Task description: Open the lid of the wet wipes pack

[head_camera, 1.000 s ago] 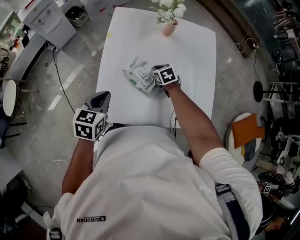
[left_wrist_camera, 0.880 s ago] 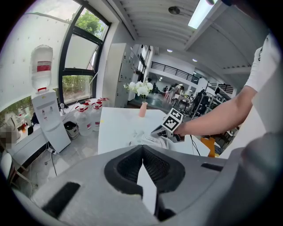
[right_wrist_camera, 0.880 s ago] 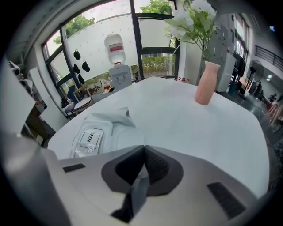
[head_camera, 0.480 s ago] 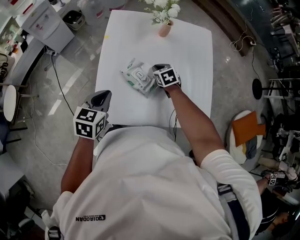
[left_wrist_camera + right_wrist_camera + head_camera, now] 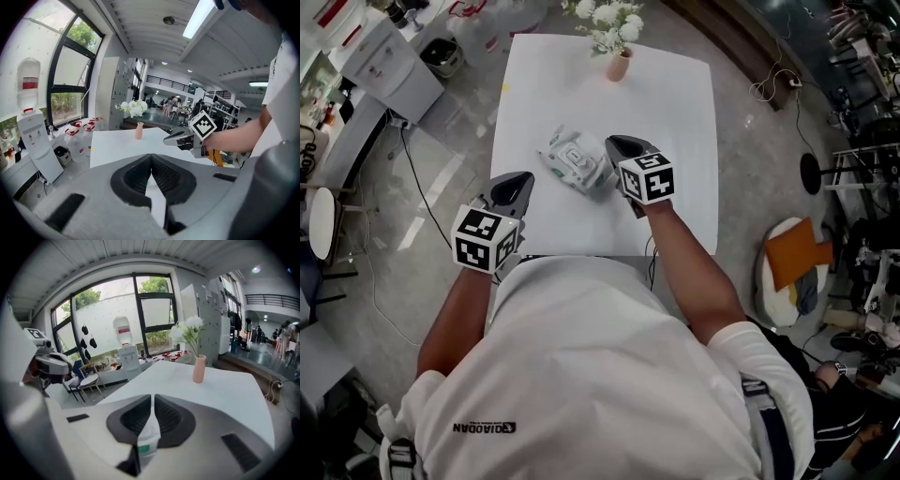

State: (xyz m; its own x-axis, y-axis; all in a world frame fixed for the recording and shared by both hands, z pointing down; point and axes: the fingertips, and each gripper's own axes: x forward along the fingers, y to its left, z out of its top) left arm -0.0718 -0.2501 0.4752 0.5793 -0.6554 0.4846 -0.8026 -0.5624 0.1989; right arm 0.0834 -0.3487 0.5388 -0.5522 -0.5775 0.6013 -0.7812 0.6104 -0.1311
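Pack (image 5: 574,159): head view, I see it lying skewed mid-table (image 5: 675,112), with the vase (image 5: 618,64) at the far edge.
Right gripper (image 5: 615,143): held above the table just right of the pack, pointing away and down.
Left gripper (image 5: 523,178): over the near-left corner, apart from the pack.
Left gripper view: tips pressed together, empty; the right gripper crosses ahead.
Right gripper view: jaws have just been opening, slightly apart, gripping nothing; the pack shows through the slit.

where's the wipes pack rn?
Head view: the wet wipes pack lies flat on the white table, about mid-table and slightly left of centre, on the person's side of the pink vase at the far edge.
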